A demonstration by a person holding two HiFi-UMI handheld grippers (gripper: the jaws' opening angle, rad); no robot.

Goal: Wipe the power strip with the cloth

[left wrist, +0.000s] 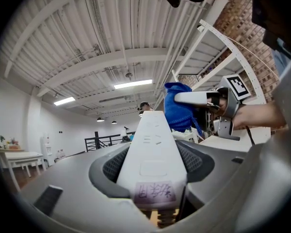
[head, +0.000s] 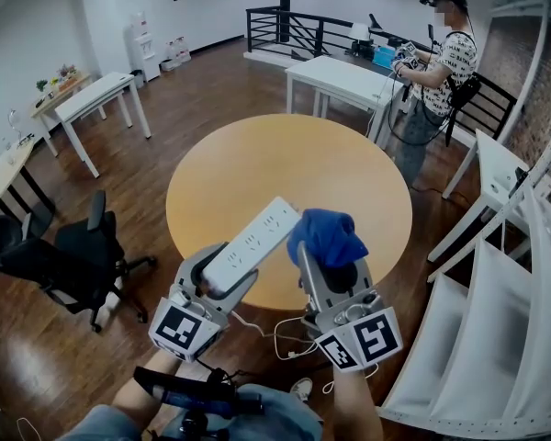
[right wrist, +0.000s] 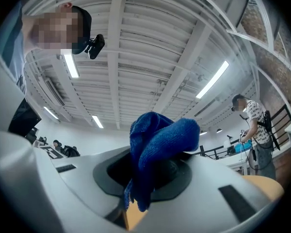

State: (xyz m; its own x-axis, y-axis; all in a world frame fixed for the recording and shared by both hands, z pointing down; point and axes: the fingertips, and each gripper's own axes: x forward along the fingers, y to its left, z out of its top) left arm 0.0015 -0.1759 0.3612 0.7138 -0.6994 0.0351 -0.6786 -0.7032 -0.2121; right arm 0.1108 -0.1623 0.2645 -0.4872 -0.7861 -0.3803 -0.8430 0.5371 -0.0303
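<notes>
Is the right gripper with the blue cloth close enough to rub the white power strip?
Probably yes. The right gripper grips the blue cloth, which hangs right beside the far end of the power strip held up by the left gripper. Nothing appears to stand between them.

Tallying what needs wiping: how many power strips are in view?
1. The white power strip is clamped in the left gripper, raised over the round table's near edge. No other shows, though some may be hidden.

White power strip (head: 253,243) beside cloth (head: 328,235), perhaps touching, over table (head: 285,168)
</notes>
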